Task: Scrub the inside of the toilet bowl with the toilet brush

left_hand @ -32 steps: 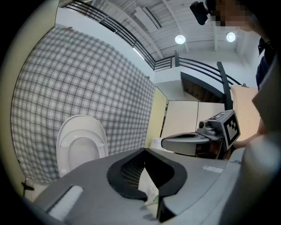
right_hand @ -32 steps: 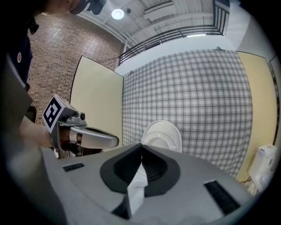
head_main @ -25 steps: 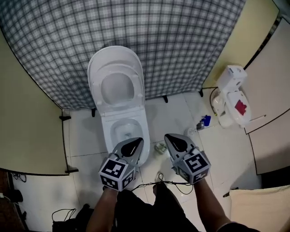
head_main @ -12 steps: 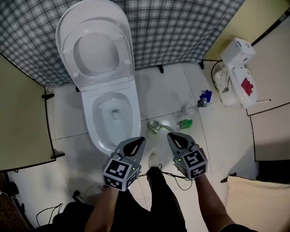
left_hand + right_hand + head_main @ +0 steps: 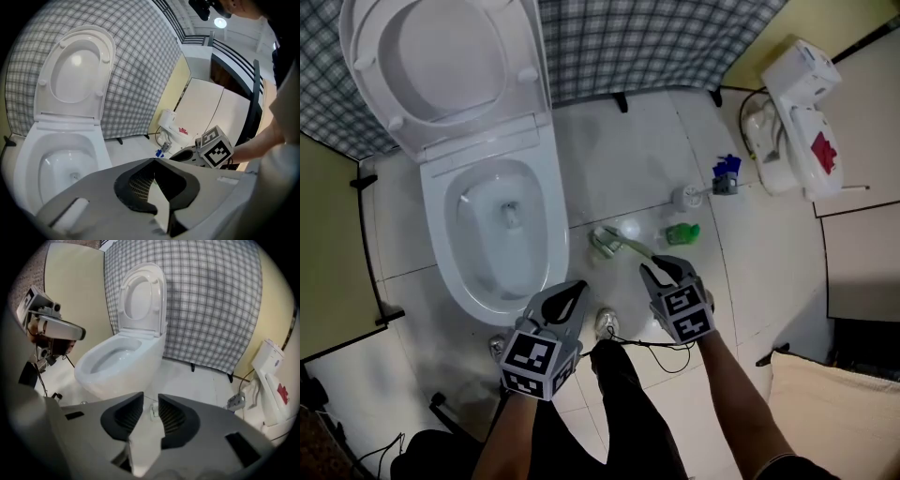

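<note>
tongs by the bowl, brush down on the floor

left tongs are pressed together with nothing in them, just beside the front of the toilet bowl. right tongs are opening, a gap between the jaws and nothing gripped. just ahead of them the toilet brush lies flat on the floor, its green handle running back toward the right tongs. a green bottle sits near it. further on, the lid stands raised against the checked curtain.
</note>
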Available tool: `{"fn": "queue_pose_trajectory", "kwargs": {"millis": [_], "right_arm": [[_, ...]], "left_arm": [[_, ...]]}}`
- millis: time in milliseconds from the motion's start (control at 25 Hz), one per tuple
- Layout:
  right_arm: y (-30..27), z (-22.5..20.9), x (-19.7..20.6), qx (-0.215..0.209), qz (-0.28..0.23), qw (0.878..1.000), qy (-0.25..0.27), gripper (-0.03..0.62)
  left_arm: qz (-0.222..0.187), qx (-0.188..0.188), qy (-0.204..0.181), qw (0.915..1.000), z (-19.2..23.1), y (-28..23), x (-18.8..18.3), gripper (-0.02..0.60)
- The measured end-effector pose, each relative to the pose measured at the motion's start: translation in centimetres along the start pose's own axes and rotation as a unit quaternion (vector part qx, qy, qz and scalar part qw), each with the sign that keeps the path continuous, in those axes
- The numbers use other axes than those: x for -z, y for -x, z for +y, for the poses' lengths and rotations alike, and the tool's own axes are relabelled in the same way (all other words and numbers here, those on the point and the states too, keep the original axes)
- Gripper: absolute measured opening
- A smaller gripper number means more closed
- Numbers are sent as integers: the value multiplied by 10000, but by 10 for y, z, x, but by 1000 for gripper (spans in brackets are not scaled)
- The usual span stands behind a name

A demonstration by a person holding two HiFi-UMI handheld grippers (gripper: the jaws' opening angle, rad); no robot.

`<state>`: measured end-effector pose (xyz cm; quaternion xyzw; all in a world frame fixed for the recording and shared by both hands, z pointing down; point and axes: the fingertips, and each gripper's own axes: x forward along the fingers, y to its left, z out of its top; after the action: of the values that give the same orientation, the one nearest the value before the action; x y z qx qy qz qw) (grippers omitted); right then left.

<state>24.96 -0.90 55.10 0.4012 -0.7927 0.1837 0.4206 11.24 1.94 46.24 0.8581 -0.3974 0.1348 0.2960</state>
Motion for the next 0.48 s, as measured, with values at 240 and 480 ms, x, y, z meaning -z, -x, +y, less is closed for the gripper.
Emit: {"fn": "queue_pose_trajectory", "kwargs": {"millis": [240, 480], "right_arm": [[-68, -23, 40, -38, 622, 9977, 250, 170], [-123, -37, 58, -116, 1087, 9929, 470, 170]], "left_arm": [[70, 52, 144, 9999, 4, -29, 28, 0], [118, 70, 296, 9995, 9, -45, 38, 0]]}}
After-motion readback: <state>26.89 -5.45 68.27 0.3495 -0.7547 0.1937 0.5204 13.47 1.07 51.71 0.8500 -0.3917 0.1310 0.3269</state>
